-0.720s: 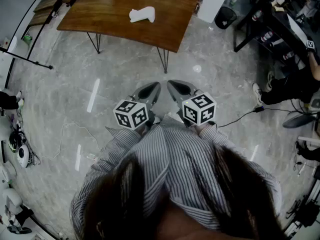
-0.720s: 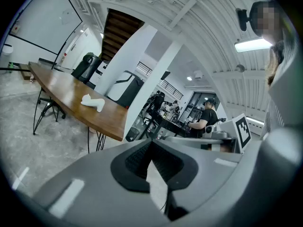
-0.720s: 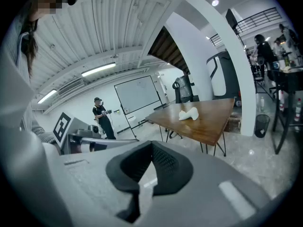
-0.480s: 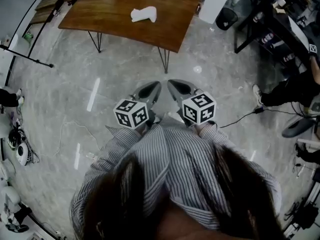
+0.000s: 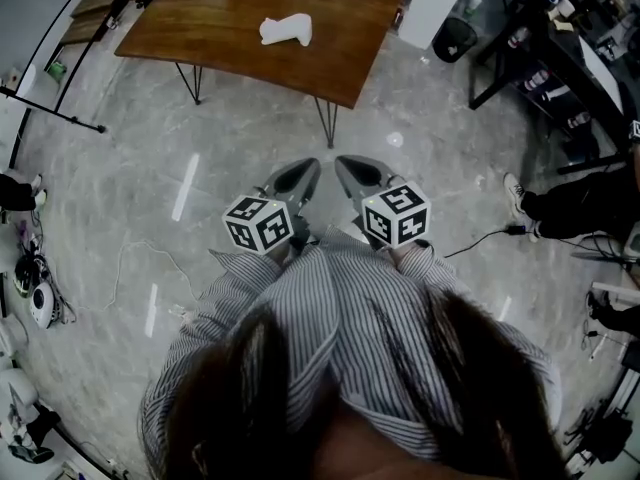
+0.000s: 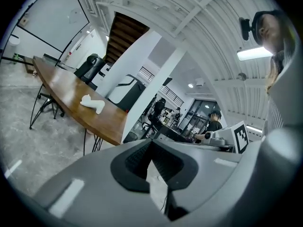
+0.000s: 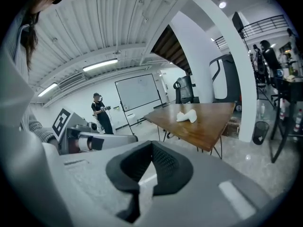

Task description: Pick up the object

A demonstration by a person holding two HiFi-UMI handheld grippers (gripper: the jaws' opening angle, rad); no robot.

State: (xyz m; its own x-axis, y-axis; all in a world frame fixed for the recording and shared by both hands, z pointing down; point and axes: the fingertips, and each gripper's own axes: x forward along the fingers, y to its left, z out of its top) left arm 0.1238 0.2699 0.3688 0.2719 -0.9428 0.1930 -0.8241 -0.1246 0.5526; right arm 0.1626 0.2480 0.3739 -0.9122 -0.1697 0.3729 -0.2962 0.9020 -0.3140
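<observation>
On wooden table (image 5: 200, 28), far side of grey floor: white object (image 5: 285, 30), untouched. Left gripper (image 5: 298, 176) well short of it, jaws closed, empty. Right gripper (image 5: 352, 174) just beside, jaws together, empty.

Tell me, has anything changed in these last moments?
Hardly anything. In the head view the left gripper drifted a touch up and left. The bystander at the right edge sits slightly lower, perhaps only because the camera tilted. Nothing was grasped or released. Unchanged: both grippers are shut and empty, the right gripper is beside the left, and the white object lies untouched on the table.
</observation>
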